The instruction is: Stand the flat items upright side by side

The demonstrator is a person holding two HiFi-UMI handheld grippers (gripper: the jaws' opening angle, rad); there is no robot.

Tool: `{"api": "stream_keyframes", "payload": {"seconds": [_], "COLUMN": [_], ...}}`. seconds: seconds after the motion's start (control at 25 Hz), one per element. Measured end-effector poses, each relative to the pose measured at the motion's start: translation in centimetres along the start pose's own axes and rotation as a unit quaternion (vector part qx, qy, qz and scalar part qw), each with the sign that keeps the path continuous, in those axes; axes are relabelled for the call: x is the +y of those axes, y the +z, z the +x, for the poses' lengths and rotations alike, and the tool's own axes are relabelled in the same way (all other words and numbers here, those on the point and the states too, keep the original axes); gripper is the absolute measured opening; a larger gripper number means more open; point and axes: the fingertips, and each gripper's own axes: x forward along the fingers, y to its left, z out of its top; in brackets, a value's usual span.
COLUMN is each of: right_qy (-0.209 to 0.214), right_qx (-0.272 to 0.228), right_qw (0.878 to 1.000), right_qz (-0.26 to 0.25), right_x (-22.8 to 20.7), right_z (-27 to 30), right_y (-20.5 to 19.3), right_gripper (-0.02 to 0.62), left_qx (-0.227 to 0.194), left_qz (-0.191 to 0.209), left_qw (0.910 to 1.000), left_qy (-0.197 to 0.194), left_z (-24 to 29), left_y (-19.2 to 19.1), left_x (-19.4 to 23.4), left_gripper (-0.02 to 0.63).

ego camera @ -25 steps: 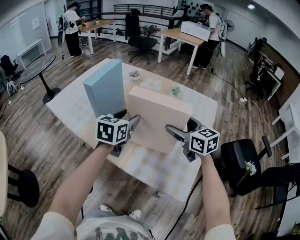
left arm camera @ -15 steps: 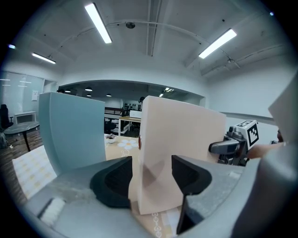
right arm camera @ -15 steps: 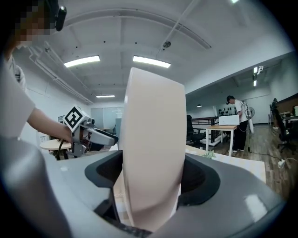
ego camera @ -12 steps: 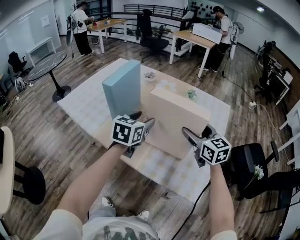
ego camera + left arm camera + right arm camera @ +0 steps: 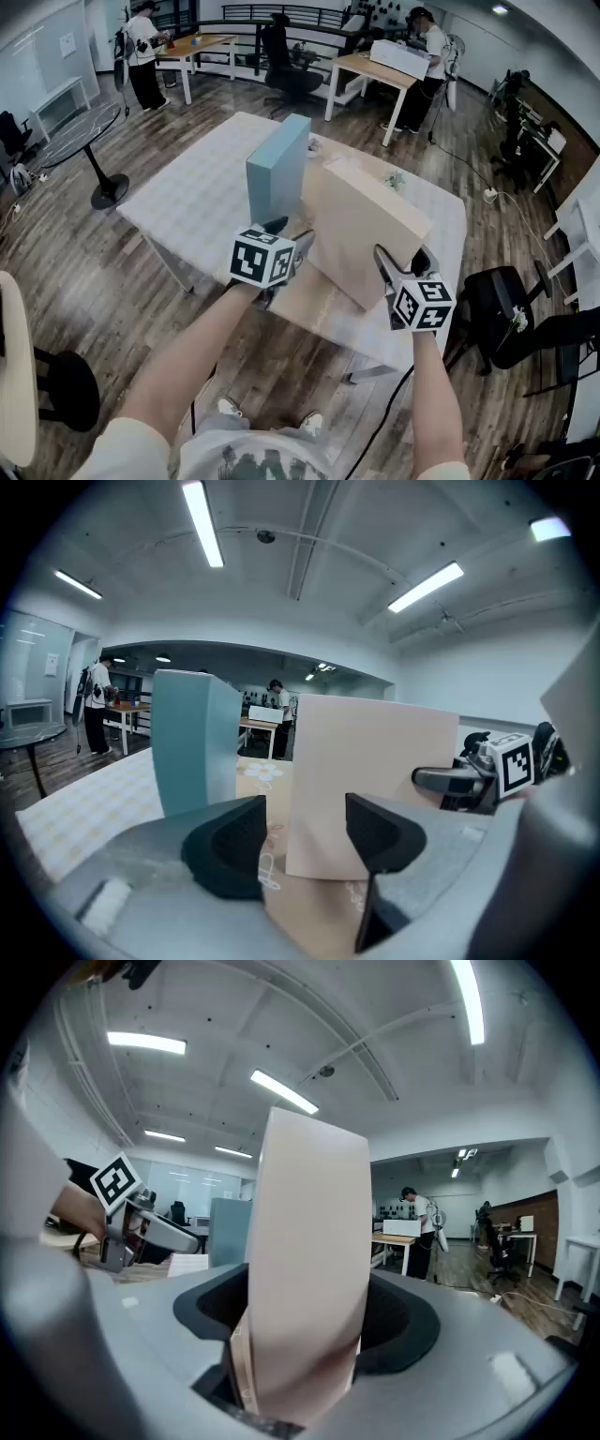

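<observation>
A light blue box (image 5: 277,174) (image 5: 192,742) stands upright on the pale patterned table (image 5: 192,202). Just to its right is a beige box (image 5: 367,230) (image 5: 375,757) (image 5: 309,1241), up on its edge and leaning slightly. My right gripper (image 5: 403,261) (image 5: 305,1326) is closing on the beige box's near right edge. The box fills the gap between the pads. My left gripper (image 5: 291,236) (image 5: 305,832) stands open at the box's near left corner. Nothing is between its fingers (image 5: 230,846).
Small plants (image 5: 395,180) sit at the table's far side. A black office chair (image 5: 487,309) stands close on the right. A round glass table (image 5: 80,131) is at the left. Desks, chairs and two people (image 5: 142,56) fill the back of the room.
The beige box has tipped up further and now stands nearer the blue box. My right gripper's jaws have closed onto its edge. The left gripper has stayed beside it, still open.
</observation>
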Motion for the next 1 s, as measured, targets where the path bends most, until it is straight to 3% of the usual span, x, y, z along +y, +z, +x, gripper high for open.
{"api": "stream_keyframes", "payload": {"seconds": [0.32, 0.64, 1.0], "right_qy": [-0.121, -0.235, -0.295], "right_qx": [0.006, -0.004, -0.009], "right_qw": [0.992, 0.972, 0.955], "right_qz": [-0.018, -0.007, 0.007], "right_x": [6.2, 10.2, 11.6], "right_z": [2.8, 4.8, 8.8], "right_y": [0.7, 1.2, 1.1], "right_gripper": [0.35, 0.344, 0.336], "left_qx": [-0.003, 0.003, 0.01], "left_qz": [0.004, 0.021, 0.04], "left_qw": [0.9994, 0.9979, 0.9957], "left_qy": [-0.036, -0.061, -0.083], "left_z": [-3.9, -4.8, -2.8], "left_y": [-0.3, -0.1, 0.5], "left_x": [7.0, 11.6, 12.8], "left_gripper": [0.268, 0.268, 0.268]}}
